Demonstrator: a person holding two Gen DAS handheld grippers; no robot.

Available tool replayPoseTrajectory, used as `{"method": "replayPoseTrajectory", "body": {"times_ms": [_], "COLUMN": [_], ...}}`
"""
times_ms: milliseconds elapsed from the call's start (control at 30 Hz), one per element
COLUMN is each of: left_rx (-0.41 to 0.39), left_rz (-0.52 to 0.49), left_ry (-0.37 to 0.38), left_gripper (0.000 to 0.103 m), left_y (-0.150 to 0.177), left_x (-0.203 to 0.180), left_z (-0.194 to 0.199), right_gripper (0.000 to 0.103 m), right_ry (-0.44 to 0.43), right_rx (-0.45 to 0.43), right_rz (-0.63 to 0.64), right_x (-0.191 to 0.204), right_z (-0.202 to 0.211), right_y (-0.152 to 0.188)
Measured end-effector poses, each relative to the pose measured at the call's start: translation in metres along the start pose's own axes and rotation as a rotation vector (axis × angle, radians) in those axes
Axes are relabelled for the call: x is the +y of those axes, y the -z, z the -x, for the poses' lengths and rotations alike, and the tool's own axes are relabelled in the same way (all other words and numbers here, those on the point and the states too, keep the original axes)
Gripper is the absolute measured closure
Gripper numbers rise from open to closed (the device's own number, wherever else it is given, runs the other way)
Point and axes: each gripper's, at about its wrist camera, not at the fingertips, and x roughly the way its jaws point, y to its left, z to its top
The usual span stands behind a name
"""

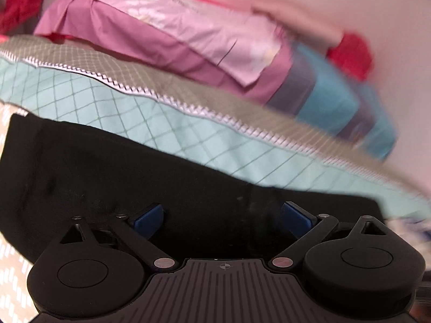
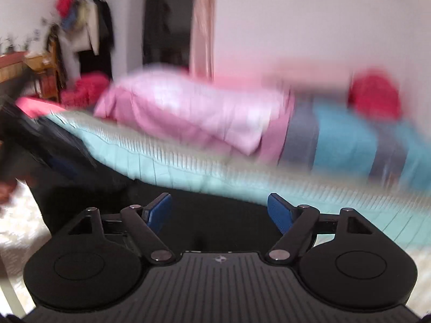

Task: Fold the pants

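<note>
The black pants [image 1: 134, 167] lie flat on the bed [image 1: 188, 129], right under and ahead of both tongs. They look soft, limp and light; pinch an edge or corner. Left tongs [image 1: 222, 215] and right tongs [image 2: 219, 212] gape, holding nothing.

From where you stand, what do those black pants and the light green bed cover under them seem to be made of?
The black pants look like a soft matte knit, perhaps cotton jersey: no sheen, faint lint specks, limp edges. The light green bed cover looks like quilted woven fabric, with stitched diamond lines and a white zigzag trim. Blur leaves the exact fibres open.
</note>
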Motion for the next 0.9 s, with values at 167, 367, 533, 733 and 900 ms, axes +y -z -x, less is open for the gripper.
{"method": "replayPoseTrajectory", "body": {"times_ms": [167, 367, 533, 733, 900], "left_rx": [-0.088, -0.147, -0.153, -0.157, -0.118], "left_rz": [0.072, 0.199, 0.361, 0.427, 0.418], "left_ry": [-0.027, -0.317, -0.424, -0.468, -0.455], "left_gripper": [0.000, 0.000, 0.000, 0.000, 0.000], "left_y": [0.006, 0.043, 0.082, 0.112, 0.126], "left_x": [0.040, 0.115, 0.163, 0.182, 0.185], "left_z": [0.059, 0.123, 0.159, 0.183, 0.183], "right_gripper": [0.022, 0.010, 0.009, 0.009, 0.027], "right_ry": [0.112, -0.048, -0.229, -0.196, -0.169], "right_rx": [0.062, -0.119, -0.128, -0.054, -0.054], "right_rz": [0.160, 0.359, 0.487, 0.665, 0.698], "right_x": [0.030, 0.119, 0.242, 0.365, 0.387], "right_z": [-0.016, -0.013, -0.057, -0.107, -0.131], "right_y": [0.002, -0.033, -0.046, -0.024, -0.023]}}
